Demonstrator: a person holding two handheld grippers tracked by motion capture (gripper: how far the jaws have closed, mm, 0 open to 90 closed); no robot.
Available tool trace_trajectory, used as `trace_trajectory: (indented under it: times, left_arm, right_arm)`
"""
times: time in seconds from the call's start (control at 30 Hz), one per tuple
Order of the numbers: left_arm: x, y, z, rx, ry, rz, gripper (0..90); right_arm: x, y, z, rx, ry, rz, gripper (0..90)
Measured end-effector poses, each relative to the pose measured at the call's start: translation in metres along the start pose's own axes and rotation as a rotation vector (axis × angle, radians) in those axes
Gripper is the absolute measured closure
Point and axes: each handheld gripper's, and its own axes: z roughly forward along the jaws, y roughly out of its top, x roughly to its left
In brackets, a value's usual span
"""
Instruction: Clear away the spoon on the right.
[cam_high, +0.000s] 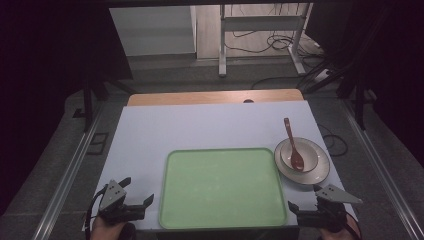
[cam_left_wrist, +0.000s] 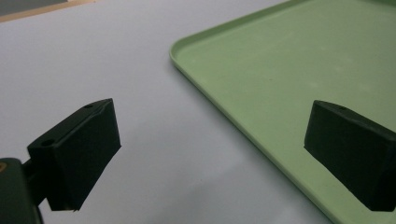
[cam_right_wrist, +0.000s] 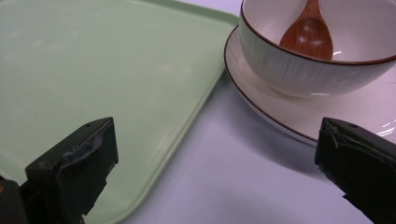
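Note:
A pale green tray (cam_high: 222, 187) lies empty on the white table top, near the front edge. To its right stands a white bowl (cam_high: 299, 154) on a white plate (cam_high: 302, 172), with a brown wooden spoon (cam_high: 293, 144) leaning in the bowl. My left gripper (cam_high: 136, 191) rests at the front left corner, open, beside the tray's left rim (cam_left_wrist: 219, 100). My right gripper (cam_high: 306, 196) sits at the front right, open and holding nothing, just short of the plate (cam_right_wrist: 280, 116) and bowl (cam_right_wrist: 299, 70). The spoon's scoop (cam_right_wrist: 308, 37) lies inside the bowl.
The white table top (cam_high: 210, 127) has bare room behind and left of the tray. A wooden board edge (cam_high: 215, 97) runs along the far side. Beyond it stand a metal desk frame (cam_high: 260, 35) and floor cables (cam_high: 280, 42).

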Motion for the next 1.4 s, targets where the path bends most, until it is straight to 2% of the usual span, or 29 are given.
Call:
trace_trajectory:
  times: [0.37, 0.63, 0.93, 1.07, 1.4]
  left_arm:
    - [0.001, 0.000, 0.000, 0.000, -0.001, -0.013, 2.7]
    - [0.000, 0.000, 0.001, 0.006, 0.005, -0.004, 2.6]
    - [0.001, 0.000, 0.001, 0.005, 0.005, -0.012, 2.6]
    - [0.001, 0.000, 0.000, 0.003, 0.005, -0.017, 2.6]
    - [0.002, 0.000, 0.000, 0.000, 0.005, -0.021, 2.5]
  right_arm:
    - [0.000, 0.010, 0.000, -0.016, -0.011, -0.024, 0.0]
    - [-0.004, 0.018, 0.002, -0.035, -0.012, -0.027, 0.0]
    - [-0.007, 0.024, 0.003, -0.029, -0.016, -0.033, 0.0]
    - [-0.008, 0.031, 0.004, -0.027, -0.020, -0.052, 0.0]
    - [-0.017, 0.044, 0.006, -0.050, -0.011, -0.043, 0.0]
